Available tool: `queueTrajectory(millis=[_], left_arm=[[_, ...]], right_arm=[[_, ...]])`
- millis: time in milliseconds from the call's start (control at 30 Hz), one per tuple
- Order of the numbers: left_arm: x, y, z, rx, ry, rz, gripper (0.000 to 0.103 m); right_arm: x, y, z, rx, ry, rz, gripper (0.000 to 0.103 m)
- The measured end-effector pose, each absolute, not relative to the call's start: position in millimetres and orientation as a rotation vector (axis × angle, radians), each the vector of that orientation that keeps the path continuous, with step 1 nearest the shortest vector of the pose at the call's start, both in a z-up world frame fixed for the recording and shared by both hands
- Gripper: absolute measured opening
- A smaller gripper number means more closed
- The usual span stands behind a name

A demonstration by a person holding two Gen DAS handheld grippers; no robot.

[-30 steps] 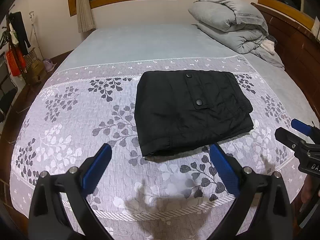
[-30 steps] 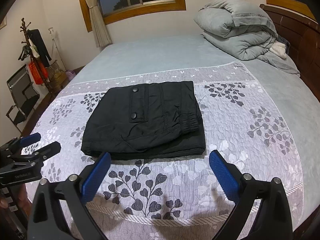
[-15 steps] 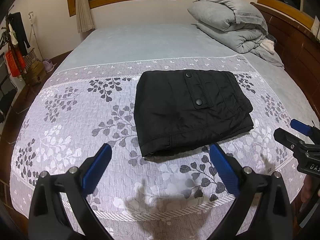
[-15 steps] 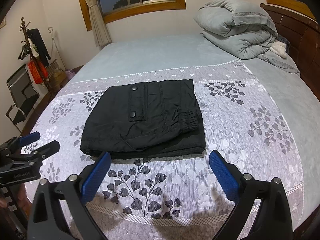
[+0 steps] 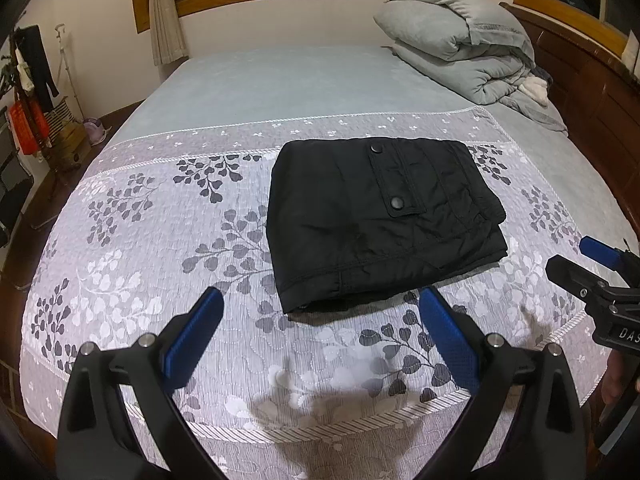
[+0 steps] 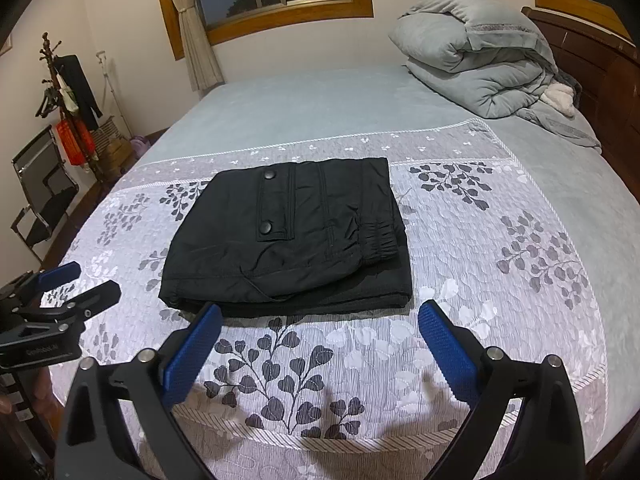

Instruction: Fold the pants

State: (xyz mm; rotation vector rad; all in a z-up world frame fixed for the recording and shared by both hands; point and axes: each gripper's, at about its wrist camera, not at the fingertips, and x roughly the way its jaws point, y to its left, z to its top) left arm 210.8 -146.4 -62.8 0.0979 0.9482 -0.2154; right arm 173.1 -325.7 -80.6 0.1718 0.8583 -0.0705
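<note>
**Two empty grippers, one folded pair of black pants**

Two grippers hang above the near edge of the bed, both spread wide with nothing between their blue pads. The left gripper [image 5: 320, 328] fills the bottom of the left wrist view; the right gripper [image 6: 320, 332] fills the bottom of the right wrist view.

The black pants [image 5: 380, 220] lie in the centre of both views, already folded into a compact, roughly square stack on the leaf-patterned bedspread [image 5: 140, 260]. A flap pocket with two snap buttons [image 5: 397, 201] faces up. In the right wrist view an elastic waistband [image 6: 380, 240] bunches at the right side of the stack, and the layered edges show along the near side, just beyond the gripper tips. A grey duvet [image 5: 460, 44] sits bundled in the upper right, well apart from the pants.

By the look of it the fabric is a thin, slightly glossy woven cloth: light, soft, with no stiffness of its own, and probably somewhat slick, so layers could slide over one another if only the top one is pinched. The stack appears several layers thick, thickest at the gathered waistband. If a further fold or a lift is wanted, the sensible hold seems to be the two near corners, one per gripper, with the pads closing over all layers at once. The snaps are hard lumps best kept out of the pinch. To my eye the folding is at or near its end.
</note>
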Motion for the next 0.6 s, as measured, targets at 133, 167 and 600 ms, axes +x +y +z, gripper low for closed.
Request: queueTrajectory(millis=[133,167,600], left_arm=[[212.0,-145.2,-63.1,0.096,0.949,-0.219,0.098],[211.9,-145.3,-63.1,0.097,0.949,-0.218,0.098],[213.2,-143.3,-63.0,0.087,0.944,-0.224,0.098]], right_arm=[[174.2,-325.5,-80.3,0.172,0.861,-0.07,0.099],[174.4,-325.6,-80.4,0.171,0.861,-0.07,0.099],[176.2,-325.1,-81.6,0.167,0.866,-0.068,0.099]])
